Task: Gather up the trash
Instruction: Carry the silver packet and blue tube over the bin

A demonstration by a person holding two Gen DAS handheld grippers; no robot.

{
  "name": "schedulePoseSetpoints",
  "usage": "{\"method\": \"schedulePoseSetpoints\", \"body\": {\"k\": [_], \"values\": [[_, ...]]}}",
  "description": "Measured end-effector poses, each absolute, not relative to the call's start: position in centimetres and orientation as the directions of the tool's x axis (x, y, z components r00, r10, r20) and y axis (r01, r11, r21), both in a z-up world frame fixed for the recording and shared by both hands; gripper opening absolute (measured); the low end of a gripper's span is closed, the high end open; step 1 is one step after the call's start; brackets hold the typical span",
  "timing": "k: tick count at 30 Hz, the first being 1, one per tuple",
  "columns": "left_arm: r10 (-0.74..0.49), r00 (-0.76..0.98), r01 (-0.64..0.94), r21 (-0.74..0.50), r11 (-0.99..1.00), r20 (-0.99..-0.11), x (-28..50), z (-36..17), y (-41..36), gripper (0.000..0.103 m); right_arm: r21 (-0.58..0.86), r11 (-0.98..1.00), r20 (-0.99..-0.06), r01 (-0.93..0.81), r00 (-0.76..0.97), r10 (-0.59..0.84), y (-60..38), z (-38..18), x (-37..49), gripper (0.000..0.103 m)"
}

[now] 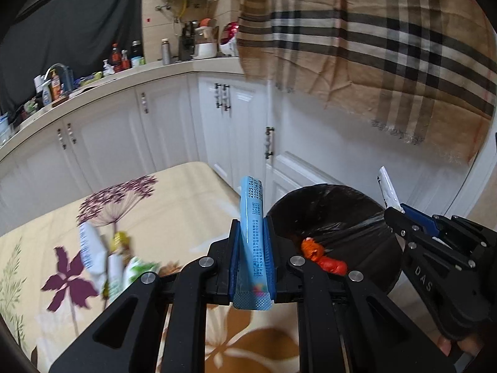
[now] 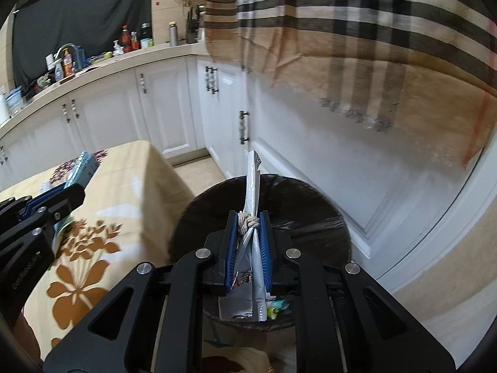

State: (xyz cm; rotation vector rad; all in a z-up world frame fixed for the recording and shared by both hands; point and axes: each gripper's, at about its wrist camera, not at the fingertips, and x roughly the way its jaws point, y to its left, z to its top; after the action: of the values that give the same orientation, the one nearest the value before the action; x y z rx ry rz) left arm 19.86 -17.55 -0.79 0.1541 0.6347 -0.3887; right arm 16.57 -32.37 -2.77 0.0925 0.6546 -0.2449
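Observation:
My left gripper (image 1: 252, 233) is shut on a light blue stick packet (image 1: 253, 217) and holds it upright over the table's right edge, beside the bin. My right gripper (image 2: 250, 223) is shut on a silver wrapper tied with string (image 2: 252, 186) and holds it above the black-lined trash bin (image 2: 310, 199). The bin (image 1: 329, 208) holds an orange-red piece of trash (image 1: 323, 256). Several more wrappers (image 1: 105, 258) lie on the floral tablecloth (image 1: 174, 205). The right gripper also shows at the right of the left wrist view (image 1: 396, 209), and the left gripper at the left of the right wrist view (image 2: 74, 189).
White kitchen cabinets (image 1: 167, 124) run behind the table and bin, with a counter (image 1: 93, 90) full of bottles above. A plaid cloth (image 1: 388, 46) hangs at the upper right. A strip of tiled floor (image 2: 198, 171) lies between table and cabinets.

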Motion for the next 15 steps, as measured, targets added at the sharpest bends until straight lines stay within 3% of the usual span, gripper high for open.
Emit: {"method": "schedulePoseSetpoints", "body": {"k": [15], "values": [[-0.310, 0.703, 0.443, 0.053, 0.895, -0.641, 24.2, -3.1, -23.5, 0.015, 0.005, 0.946, -0.620, 0.325, 0.743, -0.252, -36.4, -5.2, 19.5, 0.014]]}}
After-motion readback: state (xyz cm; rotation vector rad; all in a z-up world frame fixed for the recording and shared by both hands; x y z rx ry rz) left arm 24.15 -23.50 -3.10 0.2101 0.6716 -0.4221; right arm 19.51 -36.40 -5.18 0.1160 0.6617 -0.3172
